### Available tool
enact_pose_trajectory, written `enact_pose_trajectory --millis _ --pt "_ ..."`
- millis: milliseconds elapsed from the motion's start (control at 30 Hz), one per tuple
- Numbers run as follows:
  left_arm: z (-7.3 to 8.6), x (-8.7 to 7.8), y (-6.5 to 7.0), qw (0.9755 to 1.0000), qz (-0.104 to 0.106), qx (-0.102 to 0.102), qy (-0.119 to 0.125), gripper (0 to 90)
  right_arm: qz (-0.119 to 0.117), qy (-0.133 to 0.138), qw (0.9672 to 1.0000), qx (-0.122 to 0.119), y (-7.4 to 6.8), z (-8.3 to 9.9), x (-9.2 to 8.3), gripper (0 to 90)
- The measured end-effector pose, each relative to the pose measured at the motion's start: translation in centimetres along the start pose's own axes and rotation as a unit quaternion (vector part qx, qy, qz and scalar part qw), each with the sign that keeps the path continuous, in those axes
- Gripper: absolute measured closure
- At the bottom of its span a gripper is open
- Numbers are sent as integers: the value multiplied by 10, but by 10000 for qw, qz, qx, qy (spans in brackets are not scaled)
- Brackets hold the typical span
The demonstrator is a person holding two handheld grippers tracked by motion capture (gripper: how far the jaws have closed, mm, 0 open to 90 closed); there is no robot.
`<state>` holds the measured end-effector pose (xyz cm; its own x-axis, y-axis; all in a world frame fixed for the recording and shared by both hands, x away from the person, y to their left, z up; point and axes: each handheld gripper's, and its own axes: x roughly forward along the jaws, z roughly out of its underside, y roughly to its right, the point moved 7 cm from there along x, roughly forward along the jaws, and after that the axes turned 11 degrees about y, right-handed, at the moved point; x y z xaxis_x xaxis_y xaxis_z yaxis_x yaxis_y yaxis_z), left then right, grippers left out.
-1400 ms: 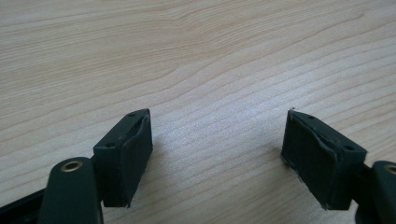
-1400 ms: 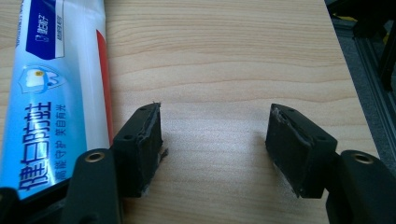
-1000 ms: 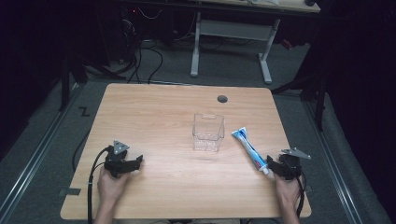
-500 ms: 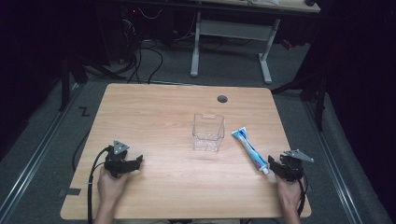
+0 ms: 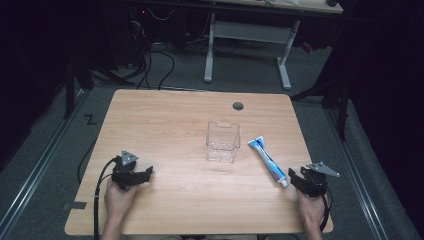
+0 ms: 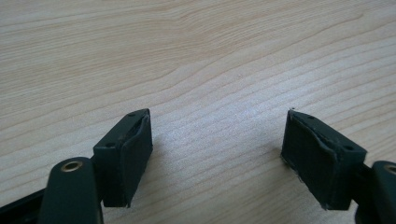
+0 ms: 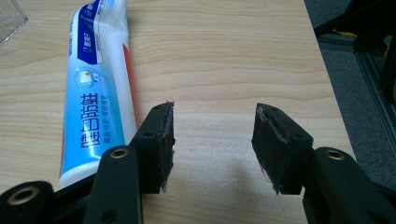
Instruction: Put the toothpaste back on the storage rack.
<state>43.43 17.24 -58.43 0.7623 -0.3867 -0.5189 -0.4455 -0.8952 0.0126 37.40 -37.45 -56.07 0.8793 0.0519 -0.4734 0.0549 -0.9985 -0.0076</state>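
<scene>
Right gripper [image 5: 296,178] jaws have just been closing a bit, yet they stand apart with only bare wood between them; the blue-and-white toothpaste tube [image 7: 99,88] lies flat just outside its left jaw, cap end nearest the gripper, so no grasp yet and it likely needs shifting over the tube. Left gripper [image 5: 146,173] rests open on the light wooden table [image 5: 165,125], holding nothing. Clear plastic box [image 5: 222,141] stands upright mid-table near the tube, apparently empty.

a clear plastic container [image 5: 223,141] stands mid-table [image 5: 165,120]; a dark round grommet [image 5: 238,106] sits behind it.
</scene>
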Motion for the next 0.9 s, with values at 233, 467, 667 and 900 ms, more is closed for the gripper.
enact_pose_trajectory --millis 233,467,667,900 --pt "0 0 0 10000 1 0 0 247 -31 39 10000 -3 2 2 -7 489" --pt "0 0 0 10000 -1 -1 -1 247 -67 76 9999 -1 0 3 -15 491" --pt "0 0 0 10000 1 -1 0 248 -121 124 9998 -57 -4 3 -20 491" --pt "0 0 0 10000 2 8 -7 247 -211 200 9995 -149 -11 -2 -28 493"
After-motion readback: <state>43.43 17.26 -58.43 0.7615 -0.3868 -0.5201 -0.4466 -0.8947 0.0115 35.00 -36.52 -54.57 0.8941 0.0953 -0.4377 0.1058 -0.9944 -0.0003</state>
